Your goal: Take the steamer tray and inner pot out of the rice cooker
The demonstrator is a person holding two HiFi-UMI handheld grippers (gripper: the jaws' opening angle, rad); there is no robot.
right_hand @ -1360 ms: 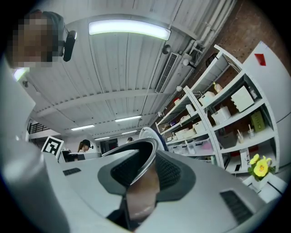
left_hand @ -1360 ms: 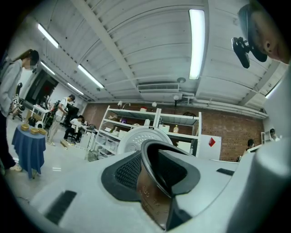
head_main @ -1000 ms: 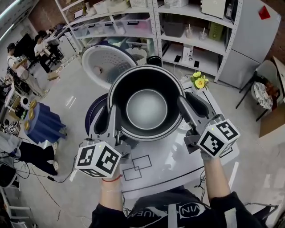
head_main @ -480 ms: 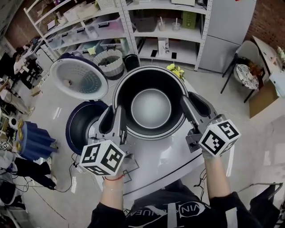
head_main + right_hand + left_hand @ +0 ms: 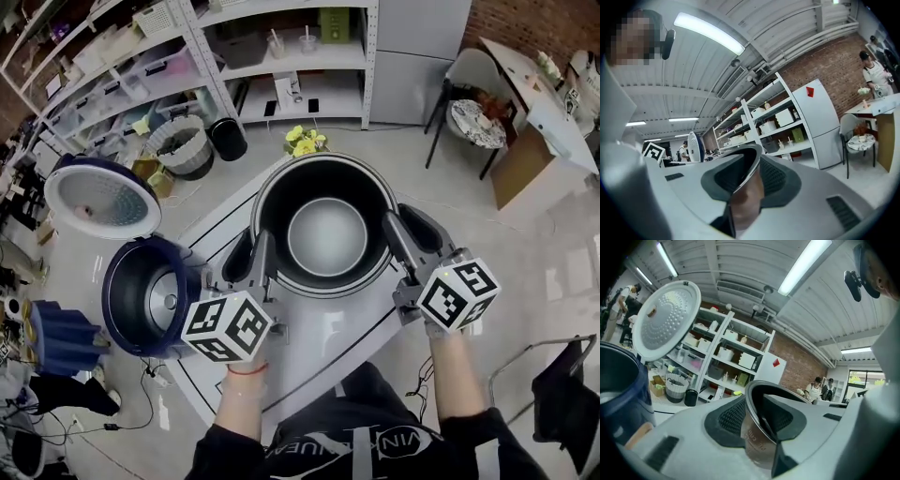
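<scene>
- Seen from the head view, a person holds a dark round inner pot (image 5: 323,234) at the centre of the frame, open side up, with a pale grey floor inside it
- The left gripper (image 5: 251,260) sits at 9 o'clock on the pot; its fingers are clamped on the rim, one inside the wall and one outside
- The right gripper (image 5: 397,241) sits at 3 o'clock on the pot, fingers clamped on the rim the same way
- In the left gripper view the pot's metal rim (image 5: 759,427) runs upright between the two black pads, which press on it from both sides
- In the right gripper view the rim (image 5: 746,185) likewise stands pinched between the pads
- The pot is out of the rice cooker (image 5: 150,295), which stands at 8 o'clock from it, well apart, its dark blue body showing an open hollow
- The cooker's lid (image 5: 101,197) is swung open at 10 o'clock, its pale dotted underside facing up
- A white table (image 5: 328,328) lies under the pot; whether the pot touches it cannot be told
- Yellow flowers (image 5: 305,141) sit at 12 o'clock, just beyond the pot
- A white basket (image 5: 180,145) and a black bin (image 5: 228,139) stand on the floor at 11 o'clock, before white shelves (image 5: 234,56)
- A chair (image 5: 469,103) stands at 2 o'clock
- The person's forearms and dark top fill 6 o'clock
</scene>
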